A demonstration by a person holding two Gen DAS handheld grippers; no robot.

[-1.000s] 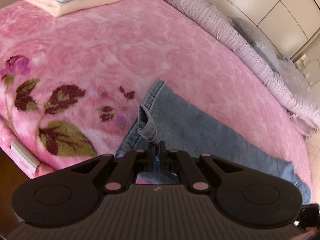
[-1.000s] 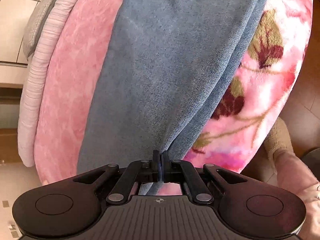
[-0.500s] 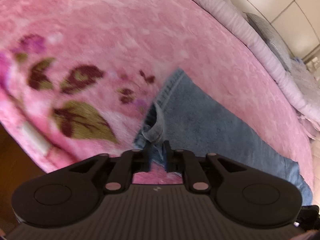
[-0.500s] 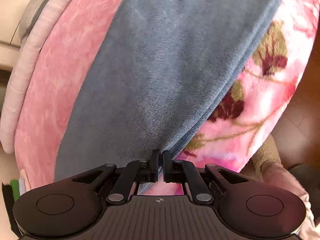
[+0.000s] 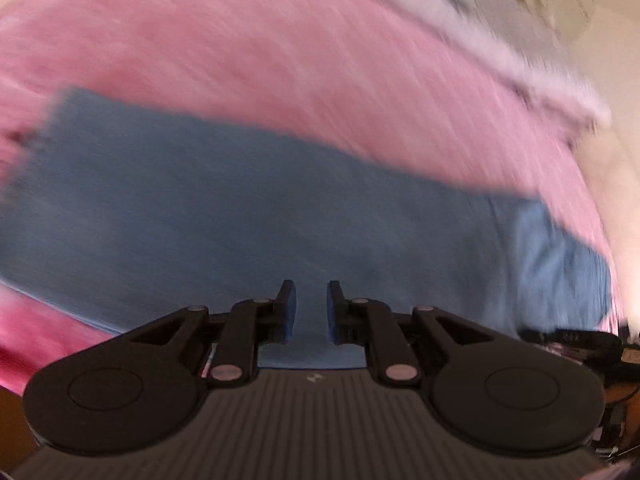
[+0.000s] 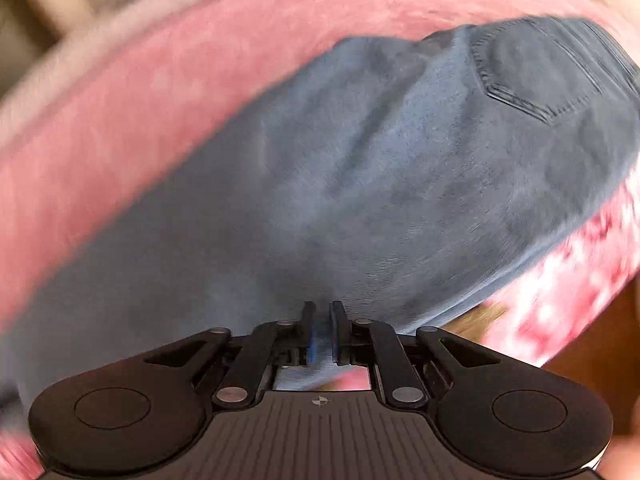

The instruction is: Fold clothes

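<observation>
Blue jeans (image 6: 360, 184) lie flat on the pink blanket (image 5: 320, 60) — spread long so they can be folded. The left gripper (image 5: 311, 312) hangs over them, tongs apart and empty. The right gripper (image 6: 321, 334) sits at their near edge — its tongs are opening, cloth between them.

Pink floral blanket (image 6: 120, 128) covers bed; blue jeans (image 6: 360, 184) flat on it.

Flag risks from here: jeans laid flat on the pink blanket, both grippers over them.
1. The right gripper is opening, yet denim seems to sit between its pads; pulling away could drag the jeans and undo the fold.
2. The jeans lie near the blanket edge, so they could slide off.
3. The left gripper view is blurred; its next pinch may land off target.
</observation>
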